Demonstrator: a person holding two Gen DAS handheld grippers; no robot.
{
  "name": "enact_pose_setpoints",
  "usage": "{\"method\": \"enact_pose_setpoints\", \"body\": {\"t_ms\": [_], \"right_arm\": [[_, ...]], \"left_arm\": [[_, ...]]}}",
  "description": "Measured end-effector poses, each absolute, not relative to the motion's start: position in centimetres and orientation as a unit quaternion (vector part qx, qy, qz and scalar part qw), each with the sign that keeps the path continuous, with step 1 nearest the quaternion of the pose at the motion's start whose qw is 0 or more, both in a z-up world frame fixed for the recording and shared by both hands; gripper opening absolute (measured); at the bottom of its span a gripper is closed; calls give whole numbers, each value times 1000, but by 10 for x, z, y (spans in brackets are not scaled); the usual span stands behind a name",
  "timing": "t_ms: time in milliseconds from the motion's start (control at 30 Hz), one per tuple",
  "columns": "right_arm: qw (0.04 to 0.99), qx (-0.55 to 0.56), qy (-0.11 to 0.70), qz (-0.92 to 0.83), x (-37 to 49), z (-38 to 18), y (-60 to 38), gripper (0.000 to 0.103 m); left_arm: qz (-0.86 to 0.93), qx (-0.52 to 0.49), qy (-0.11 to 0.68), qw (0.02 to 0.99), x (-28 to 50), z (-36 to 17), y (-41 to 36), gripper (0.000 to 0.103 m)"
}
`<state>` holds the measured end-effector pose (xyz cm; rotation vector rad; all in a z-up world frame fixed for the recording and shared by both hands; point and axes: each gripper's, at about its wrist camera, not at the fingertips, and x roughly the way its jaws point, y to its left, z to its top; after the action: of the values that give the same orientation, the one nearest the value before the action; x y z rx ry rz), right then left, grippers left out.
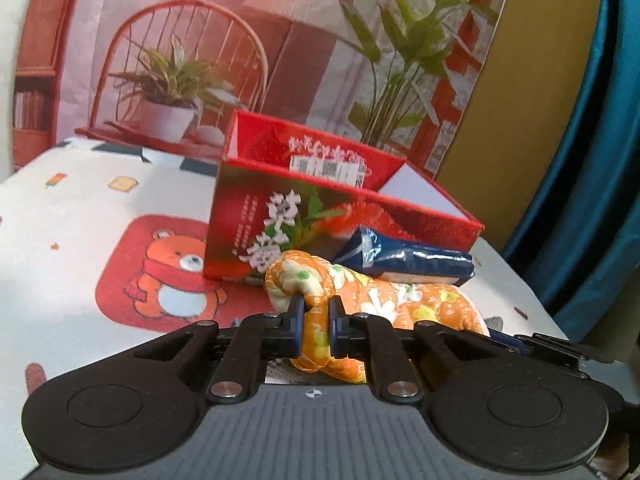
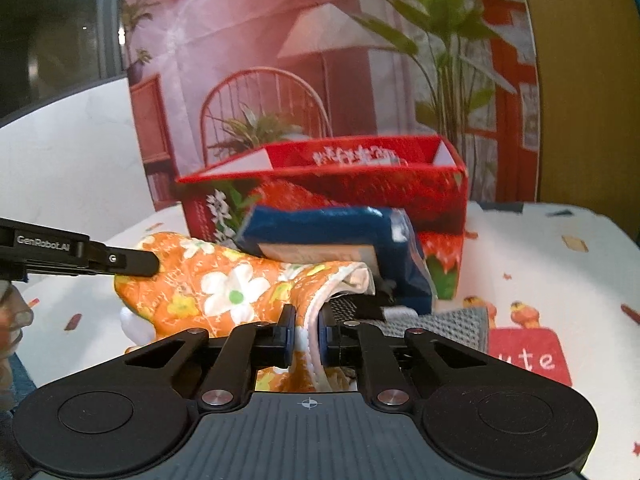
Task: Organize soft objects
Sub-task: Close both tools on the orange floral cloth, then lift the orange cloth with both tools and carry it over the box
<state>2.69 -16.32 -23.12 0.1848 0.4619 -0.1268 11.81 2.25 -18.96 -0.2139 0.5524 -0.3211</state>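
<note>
An orange floral oven mitt (image 1: 400, 300) lies in front of an open red box (image 1: 320, 200) on the table. My left gripper (image 1: 317, 316) is shut on the mitt's thumb end, with fabric bunched between its pads. In the right wrist view the mitt (image 2: 224, 280) stretches from left to centre. My right gripper (image 2: 308, 332) is shut on its white-edged cuff. One left finger (image 2: 132, 264) shows pressing on the mitt's far tip. A dark blue packet (image 2: 332, 228) rests on the mitt and leans against the red box (image 2: 360, 176).
A grey knitted cloth (image 2: 448, 320) lies under the blue packet, right of the cuff. The tablecloth (image 1: 80, 208) has bear prints. A printed backdrop (image 1: 200, 40) stands behind the box, and a blue curtain (image 1: 580, 160) hangs at the right.
</note>
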Motion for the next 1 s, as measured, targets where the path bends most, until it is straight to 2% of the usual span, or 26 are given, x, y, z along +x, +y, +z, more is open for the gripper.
{"method": "enact_pose_setpoints", "body": {"t_ms": [467,800,1000], "right_arm": [[986,41,155,-44,24,-177,-149,10],[988,57,136,-43,83,-135,-188,10],[985,71,146,-59,133,-131,-216,10]], "left_arm": [[-156,-107,183,965,111,-140,32,13],[-166,-68,143,973,167,-95,12,13],[-155,-49,167,973,222,-85,-8,13]]}}
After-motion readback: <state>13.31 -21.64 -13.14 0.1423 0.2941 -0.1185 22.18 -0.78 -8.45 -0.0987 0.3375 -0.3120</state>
